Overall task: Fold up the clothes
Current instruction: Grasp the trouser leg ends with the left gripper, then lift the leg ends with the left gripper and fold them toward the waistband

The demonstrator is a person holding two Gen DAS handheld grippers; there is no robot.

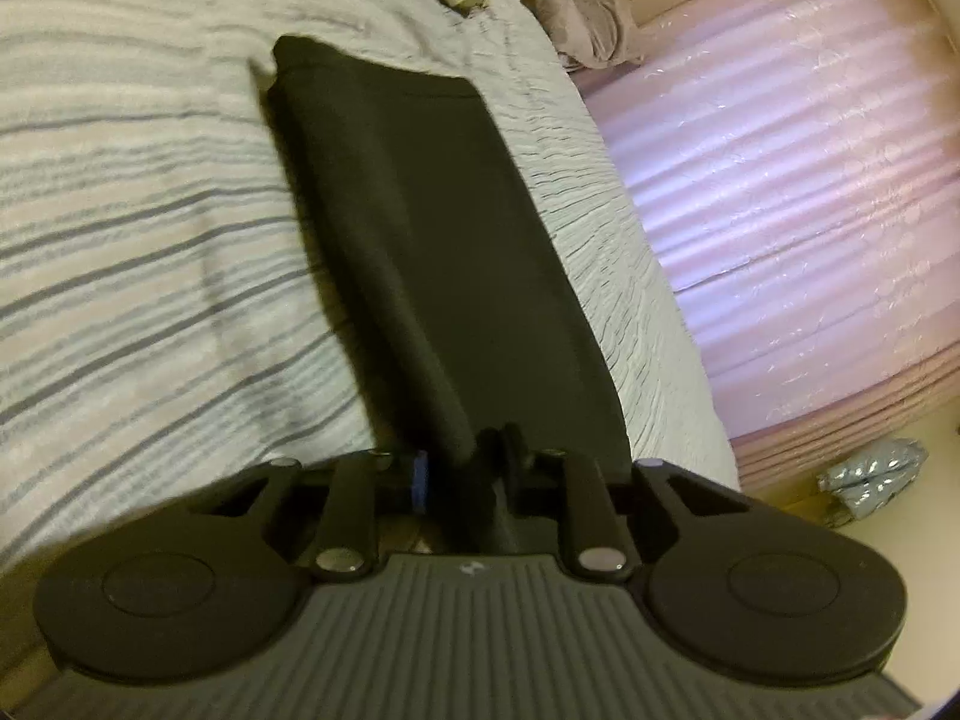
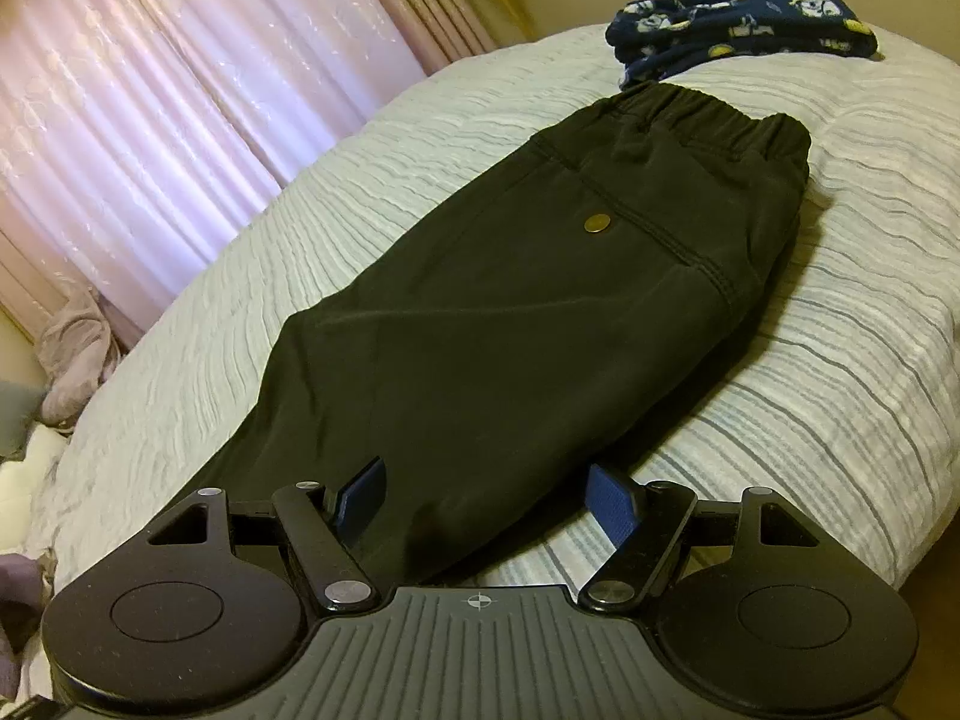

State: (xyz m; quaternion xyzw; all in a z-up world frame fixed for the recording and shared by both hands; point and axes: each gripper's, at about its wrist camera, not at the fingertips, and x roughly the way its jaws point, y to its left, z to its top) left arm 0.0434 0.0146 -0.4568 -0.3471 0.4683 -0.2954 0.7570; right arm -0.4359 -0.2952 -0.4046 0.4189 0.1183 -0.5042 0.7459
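While the left claw (image 1: pixel 465 468) pinches narrowly on the near end of the black cotton trousers (image 1: pixel 420 240), the right claw (image 2: pixel 486 498) stands wide with the trousers' edge between its blue pads (image 2: pixel 612 504), not pressed. Ahead of both, the trousers lie flat along the bed's pale striped quilted bedspread (image 2: pixel 840 390). Beyond the waistband sits a navy patterned fleece garment (image 2: pixel 744 18). Farthest off hang pink pleated curtains (image 2: pixel 180 90).
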